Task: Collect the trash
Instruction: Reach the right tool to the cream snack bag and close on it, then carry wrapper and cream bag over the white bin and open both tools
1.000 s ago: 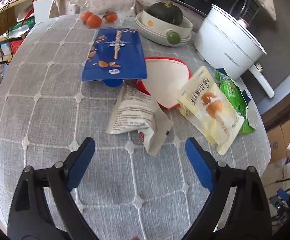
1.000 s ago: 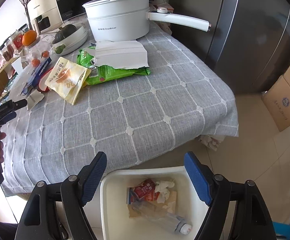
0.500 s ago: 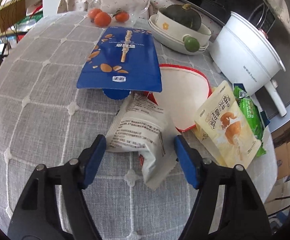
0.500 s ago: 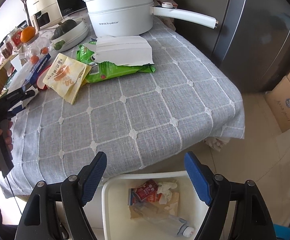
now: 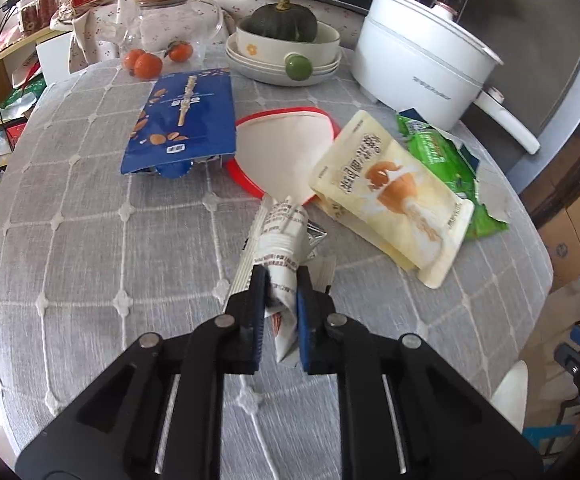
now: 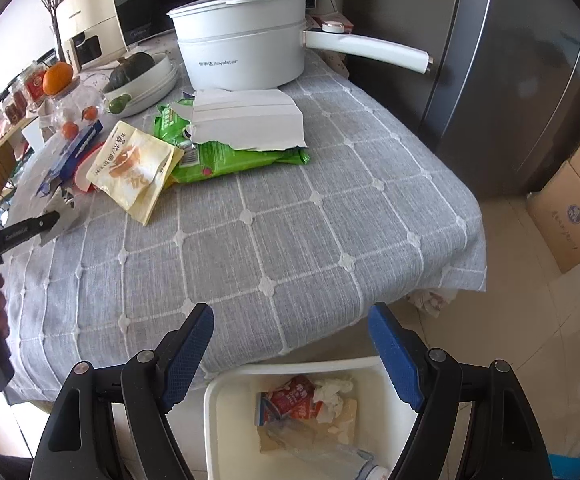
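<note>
My left gripper (image 5: 280, 294) is shut on a crumpled white printed wrapper (image 5: 282, 236) lying on the grey checked tablecloth (image 5: 90, 248). Beyond it lie a blue snack bag (image 5: 184, 120), a red-rimmed white bag (image 5: 278, 148), a yellow pouch (image 5: 394, 196) and a green wrapper (image 5: 442, 156). My right gripper (image 6: 290, 352) is open and empty, hanging over a white trash bin (image 6: 218, 420) that holds several bits of rubbish, below the table's near edge. The yellow pouch (image 6: 134, 168), the green wrapper (image 6: 230, 160) and a torn white box (image 6: 246, 120) show on the table in the right wrist view.
A white electric pot (image 5: 418, 64) with a long handle stands at the back right. Stacked bowls with a dark squash (image 5: 286, 44), a glass jar with small oranges (image 5: 158, 44) stand at the back. A dark fridge (image 6: 510, 60) and cardboard boxes (image 6: 570, 216) are right of the table.
My left gripper moved forward onto the white wrapper and shut on it, crumpling it between the fingers. My right gripper stayed open over the bin.
</note>
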Motion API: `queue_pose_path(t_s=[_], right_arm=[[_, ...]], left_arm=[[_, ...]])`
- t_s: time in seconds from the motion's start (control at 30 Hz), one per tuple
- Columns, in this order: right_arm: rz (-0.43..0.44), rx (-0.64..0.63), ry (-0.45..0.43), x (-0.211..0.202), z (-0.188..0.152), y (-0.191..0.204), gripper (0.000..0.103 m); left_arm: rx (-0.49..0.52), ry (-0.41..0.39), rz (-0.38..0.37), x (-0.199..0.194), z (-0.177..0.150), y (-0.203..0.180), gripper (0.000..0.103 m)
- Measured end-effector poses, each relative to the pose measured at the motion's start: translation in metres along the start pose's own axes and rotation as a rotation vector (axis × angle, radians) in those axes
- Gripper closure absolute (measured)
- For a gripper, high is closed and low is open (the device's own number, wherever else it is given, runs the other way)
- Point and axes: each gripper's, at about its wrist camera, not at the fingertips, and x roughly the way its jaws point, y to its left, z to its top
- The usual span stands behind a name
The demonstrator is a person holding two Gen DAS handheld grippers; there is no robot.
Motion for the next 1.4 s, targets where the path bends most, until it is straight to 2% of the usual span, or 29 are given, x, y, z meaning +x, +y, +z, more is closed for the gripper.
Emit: queue_pose_path(t_s=[0.1, 0.23, 0.37, 0.53, 0.6, 0.73, 0.77, 0.83, 0.87, 1.0, 1.17, 1.4], right_arm=[[0.037, -0.019, -0.039, 0.005, 0.013, 0.017, 0.022], [0.110, -0.061, -0.099, 0.019, 0.028, 0.048, 0.022], [0.189, -0.025, -0.090, 0.051, 0.044, 0.073, 0.023], [0.264, 0.072, -0.087, 0.089, 0.060, 0.087, 0.032], [0.285, 0.098, -0.080, 0.101, 0.063, 0.090, 0.039], [0.315, 0.131, -0.089, 0.117, 0.066, 0.095, 0.048], [0.321, 0.131, -0.099, 0.118, 0.068, 0.097, 0.053], [0.337, 0.126, -0.097, 0.119, 0.071, 0.101, 0.073], [0.352, 0.115, -0.076, 0.120, 0.072, 0.104, 0.099], [0.355, 0.077, -0.099, 0.099, 0.066, 0.108, 0.101], [0.370, 0.006, -0.152, 0.046, 0.059, 0.099, 0.101], [0.316, -0.075, -0.200, -0.030, 0.032, 0.071, 0.101]], left_arm=[[0.006, -0.011, -0.041, -0.022, -0.005, -0.002, 0.088], [0.027, -0.032, -0.054, -0.047, -0.009, -0.005, 0.088], [0.037, -0.062, -0.065, -0.063, -0.014, -0.001, 0.088], [0.029, -0.065, -0.080, -0.071, -0.018, 0.006, 0.088], [0.017, -0.063, -0.083, -0.073, -0.019, 0.013, 0.088], [0.009, -0.062, -0.063, -0.076, -0.021, 0.024, 0.088], [0.004, -0.063, -0.062, -0.076, -0.021, 0.026, 0.088], [-0.003, -0.064, -0.059, -0.078, -0.021, 0.031, 0.088], [-0.005, -0.065, -0.058, -0.078, -0.021, 0.033, 0.088], [-0.020, -0.066, -0.069, -0.084, -0.023, 0.037, 0.088], [-0.008, -0.086, -0.093, -0.097, -0.026, 0.032, 0.088], [0.085, -0.112, -0.138, -0.121, -0.034, 0.006, 0.088]])
